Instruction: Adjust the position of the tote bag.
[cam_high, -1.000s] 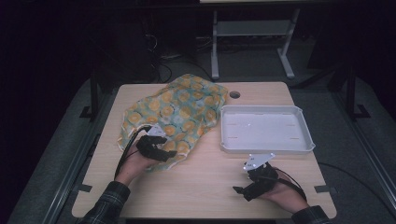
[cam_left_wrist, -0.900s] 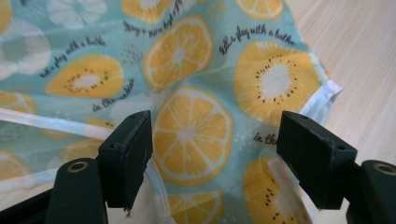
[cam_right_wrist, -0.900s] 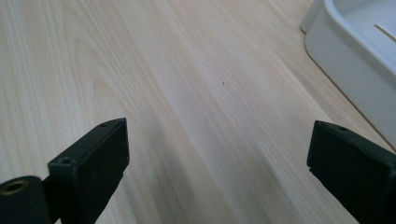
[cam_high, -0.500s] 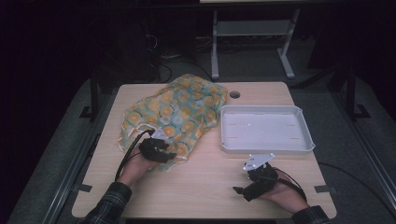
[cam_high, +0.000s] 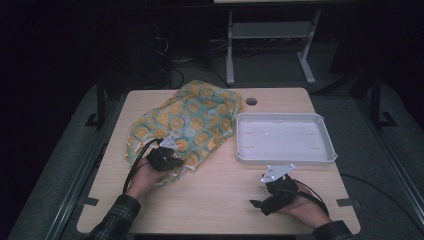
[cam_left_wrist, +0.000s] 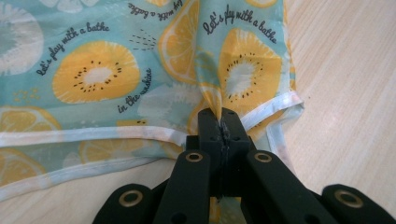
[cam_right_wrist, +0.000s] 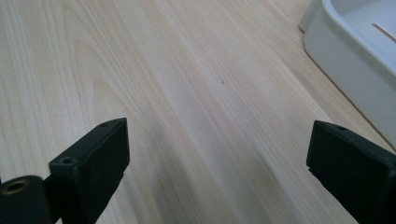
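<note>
On the left half of the light wooden table (cam_high: 220, 200) lies a thin turquoise cloth printed with yellow fruit slices and white-bound edges (cam_high: 187, 120), spread loosely and rumpled, its near corner by the person's left hand. The left tool (cam_left_wrist: 219, 122) has just been closing, and its jaws now pinch a small fold of that cloth just behind the white hem. The bite looks shallow: if the hand lifts quickly the thin fabric could slip free, or the far end could drag and bunch across the table.

To the right stands a white rectangular plastic tray (cam_high: 327, 147), holding nothing, just beside the cloth's right edge. Nearest the person on the right, the right tool (cam_high: 272, 192) rests on bare wood with its jaws wide apart, holding nothing.

A second ago the left tool's jaws stood open over the cloth's near corner; now they are clamped. Both hands, the cloth and the tray sit where they were.
</note>
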